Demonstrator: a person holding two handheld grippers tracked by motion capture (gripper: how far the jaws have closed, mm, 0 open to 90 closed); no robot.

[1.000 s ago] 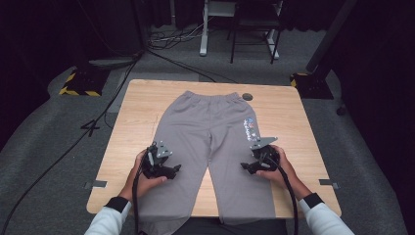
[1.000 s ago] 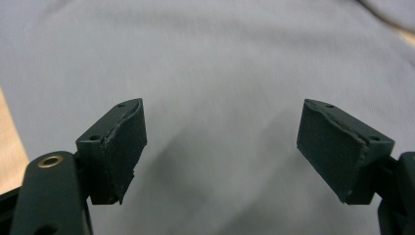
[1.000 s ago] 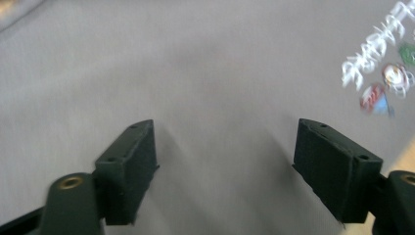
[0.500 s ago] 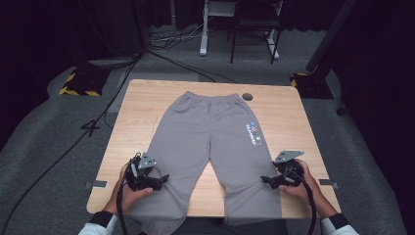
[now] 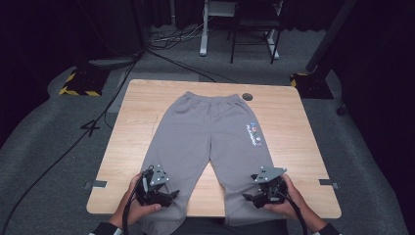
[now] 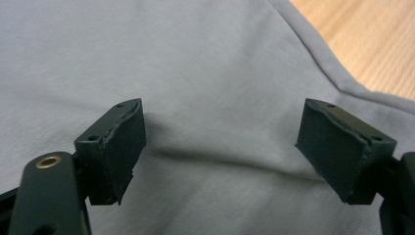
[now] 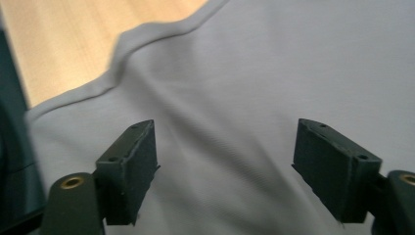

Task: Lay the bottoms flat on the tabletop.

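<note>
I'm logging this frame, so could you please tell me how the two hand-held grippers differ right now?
The left hand-held gripper sits over the trousers' left leg, the right hand-held gripper over the other. The left points toward the table's right side, the right toward its left. Both are open, jaws wide above grey fabric.

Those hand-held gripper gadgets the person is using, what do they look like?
Each hand-held gripper, left and right, is a black device topped by a grey three-cornered plate, with a black cable trailing back. Its two blocky black fingers carry dark rubbery pads with frayed edges and small screw holes. The person wears dark cuffs over pale sleeves.
</note>
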